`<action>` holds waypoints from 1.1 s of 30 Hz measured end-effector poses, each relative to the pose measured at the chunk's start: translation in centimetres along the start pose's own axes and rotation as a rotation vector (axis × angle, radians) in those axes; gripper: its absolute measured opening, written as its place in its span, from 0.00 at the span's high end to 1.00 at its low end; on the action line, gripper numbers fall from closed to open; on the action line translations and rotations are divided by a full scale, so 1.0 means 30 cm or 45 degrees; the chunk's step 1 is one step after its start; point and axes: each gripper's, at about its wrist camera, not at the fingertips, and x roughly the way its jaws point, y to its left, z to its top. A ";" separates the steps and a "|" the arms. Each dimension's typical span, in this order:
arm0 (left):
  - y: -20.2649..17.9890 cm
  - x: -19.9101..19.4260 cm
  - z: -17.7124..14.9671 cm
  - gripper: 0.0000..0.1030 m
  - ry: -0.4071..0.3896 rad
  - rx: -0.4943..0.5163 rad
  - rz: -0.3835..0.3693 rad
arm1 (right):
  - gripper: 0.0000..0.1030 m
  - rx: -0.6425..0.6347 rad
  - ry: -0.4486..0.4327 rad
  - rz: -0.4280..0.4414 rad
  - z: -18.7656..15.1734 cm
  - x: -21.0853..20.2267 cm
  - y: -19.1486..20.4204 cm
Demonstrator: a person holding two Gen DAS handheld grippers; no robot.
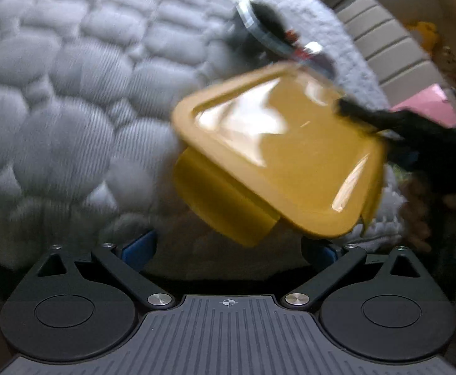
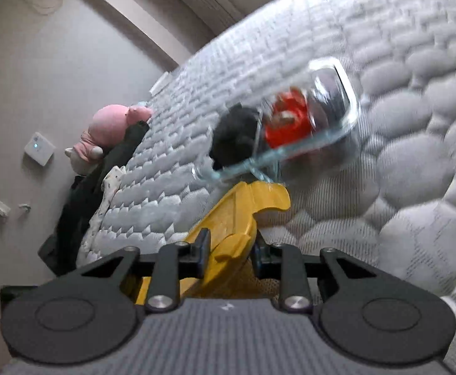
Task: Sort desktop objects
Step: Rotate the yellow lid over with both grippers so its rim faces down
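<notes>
Lid: a yellow lid (image 2: 228, 218) is pinched at its edge between the jaws of the right gripper (image 2: 229, 256), and is held tilted above the bed (image 2: 399, 156).
Box: a glass box (image 2: 306, 125) with red (image 2: 287, 118) and dark (image 2: 237, 134) contents is seen beyond the lid, strongly tilted; whether it is joined to the lid or merely behind it cannot be told through the blur.
Left gripper: the jaws of the left gripper (image 1: 228, 250) are spread wide and nothing is held; the lid (image 1: 284, 147) hangs just ahead of them, with the box (image 1: 278, 31) past its far edge.
Grip risk: the lid is gripped only by a thin rim near one flap, so it is judged likely to pivot or slip out if it is swung quickly.
Spill risk: with the box tipped so far, its contents could be shed onto the bed.
Landing risk: the quilted surface is soft and uneven, so anything set down may be left leaning or may roll.
Collision risk: the open left jaws are close under the lid and could be knocked against it.
</notes>
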 end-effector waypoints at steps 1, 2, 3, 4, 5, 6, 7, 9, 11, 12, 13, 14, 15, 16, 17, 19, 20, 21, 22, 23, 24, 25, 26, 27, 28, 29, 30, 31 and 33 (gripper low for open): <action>0.006 0.013 -0.004 0.02 0.018 -0.009 -0.002 | 0.76 -0.002 -0.011 0.004 0.002 -0.015 0.008; 0.007 0.021 -0.008 0.02 0.028 -0.008 0.000 | 0.77 0.016 -0.014 0.018 0.004 -0.028 0.008; 0.006 0.025 -0.011 0.02 0.033 -0.004 0.003 | 0.78 0.029 -0.021 0.033 0.006 -0.043 0.008; 0.004 0.028 -0.015 0.02 0.038 0.001 0.002 | 0.78 0.035 -0.033 0.045 0.006 -0.060 0.007; 0.003 0.030 -0.020 0.02 0.042 0.006 -0.001 | 0.79 0.041 -0.048 0.046 0.006 -0.076 0.009; 0.003 0.033 -0.026 0.02 0.048 0.011 -0.006 | 0.80 0.046 -0.066 0.044 0.005 -0.094 0.012; 0.005 0.037 -0.033 0.01 0.055 0.017 -0.011 | 0.80 0.043 -0.089 0.037 0.002 -0.114 0.018; 0.008 0.044 -0.048 0.01 0.068 0.029 -0.020 | 0.80 0.024 -0.125 0.027 0.003 -0.153 0.027; 0.020 0.054 -0.063 0.01 0.085 0.016 -0.035 | 0.80 0.003 -0.149 0.024 0.005 -0.169 0.045; 0.028 0.056 -0.068 0.01 0.086 -0.001 -0.043 | 0.80 -0.007 -0.160 0.022 0.006 -0.181 0.053; 0.037 0.055 -0.072 0.01 0.080 -0.022 -0.059 | 0.80 -0.015 -0.170 0.021 0.008 -0.197 0.057; 0.046 0.052 -0.076 0.01 0.072 -0.044 -0.079 | 0.80 -0.024 -0.178 0.023 0.009 -0.204 0.067; 0.052 0.043 -0.078 0.01 0.056 -0.056 -0.107 | 0.80 -0.032 -0.184 0.029 0.010 -0.213 0.075; 0.055 0.032 -0.080 0.01 0.038 -0.064 -0.139 | 0.81 -0.040 -0.190 0.036 0.012 -0.221 0.084; 0.059 0.021 -0.083 0.01 0.020 -0.071 -0.170 | 0.81 -0.047 -0.195 0.046 0.017 -0.227 0.095; 0.061 -0.013 -0.077 0.01 -0.048 -0.083 -0.236 | 0.82 -0.063 -0.207 0.066 0.031 -0.241 0.119; 0.062 -0.029 -0.069 0.01 -0.086 -0.096 -0.269 | 0.82 -0.074 -0.216 0.074 0.042 -0.250 0.133; 0.065 -0.043 -0.056 0.01 -0.124 -0.117 -0.309 | 0.82 -0.084 -0.230 0.079 0.055 -0.259 0.147; 0.069 -0.057 -0.040 0.01 -0.163 -0.143 -0.366 | 0.81 -0.091 -0.251 0.076 0.070 -0.269 0.161; 0.075 -0.066 -0.023 0.01 -0.196 -0.166 -0.429 | 0.81 -0.098 -0.271 0.072 0.086 -0.278 0.174; 0.078 -0.072 -0.006 0.01 -0.217 -0.187 -0.482 | 0.80 -0.101 -0.287 0.068 0.105 -0.287 0.186; 0.078 -0.078 0.011 0.01 -0.234 -0.207 -0.531 | 0.80 -0.100 -0.302 0.064 0.124 -0.295 0.197; 0.079 -0.084 0.027 0.01 -0.252 -0.227 -0.580 | 0.79 -0.090 -0.311 0.061 0.143 -0.301 0.206; 0.078 -0.080 0.038 0.01 -0.268 -0.244 -0.609 | 0.79 -0.080 -0.317 0.060 0.163 -0.306 0.214; 0.077 -0.072 0.046 0.01 -0.284 -0.260 -0.630 | 0.78 -0.070 -0.324 0.060 0.182 -0.311 0.224; 0.082 -0.062 0.054 0.00 -0.304 -0.277 -0.648 | 0.78 -0.060 -0.334 0.060 0.200 -0.315 0.235; 0.087 -0.050 0.063 0.00 -0.318 -0.300 -0.665 | 0.78 -0.050 -0.345 0.062 0.219 -0.319 0.247; 0.090 -0.039 0.072 0.00 -0.329 -0.325 -0.681 | 0.78 -0.040 -0.358 0.069 0.237 -0.322 0.263; 0.082 -0.014 0.092 0.00 -0.326 -0.314 -0.750 | 0.78 -0.031 -0.368 0.087 0.269 -0.320 0.300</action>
